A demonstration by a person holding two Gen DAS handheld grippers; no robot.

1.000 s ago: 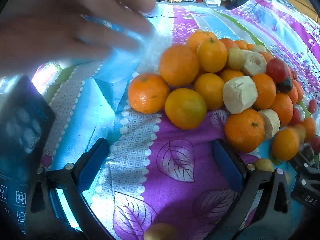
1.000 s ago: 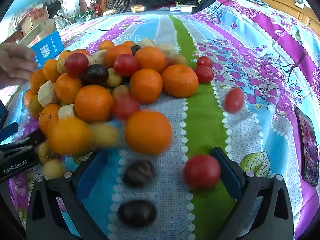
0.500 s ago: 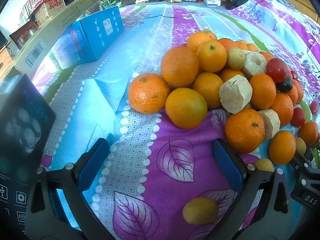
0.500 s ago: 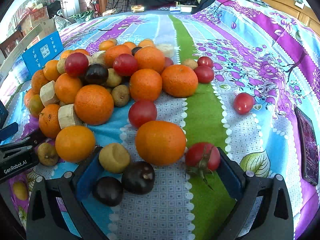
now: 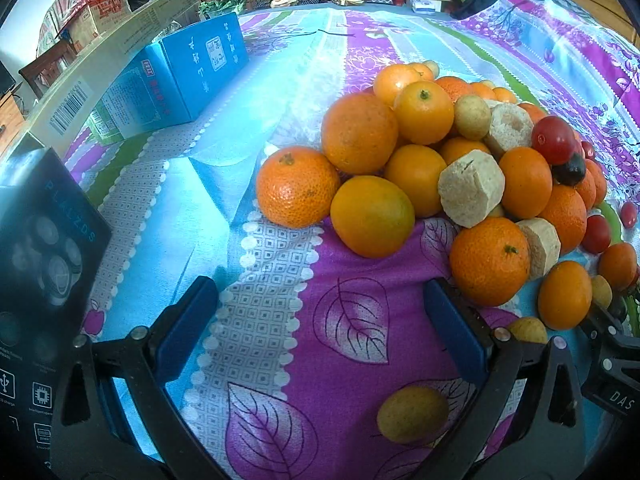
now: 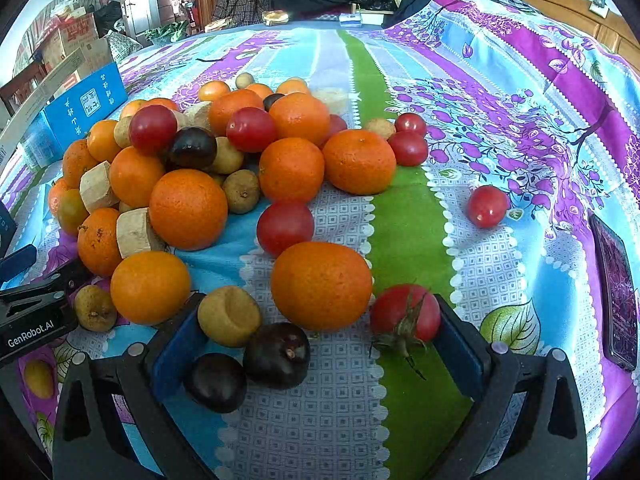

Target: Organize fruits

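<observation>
A heap of mixed fruit (image 5: 440,168) lies on a patterned cloth: oranges, red tomatoes, dark plums, small tan longans and pale cut chunks. My left gripper (image 5: 320,324) is open over bare purple cloth, left of the heap; a yellow-brown longan (image 5: 412,414) rests by its right finger. My right gripper (image 6: 316,340) is open low over the cloth. Between its fingers lie an orange (image 6: 322,286), a stemmed red tomato (image 6: 404,316), a tan longan (image 6: 229,316) and two dark plums (image 6: 276,354). A lone tomato (image 6: 487,206) sits apart to the right.
A blue carton (image 5: 176,80) and a long cardboard box (image 5: 100,68) stand at the far left. A dark box (image 5: 36,280) stands close by the left gripper. A phone (image 6: 616,292) lies at the right edge. Clothes and furniture fill the background.
The hand over the heap has gone from view. Fruit that was rolling has come to rest between the right gripper's fingers, and a longan has rolled to the left gripper's right finger.
</observation>
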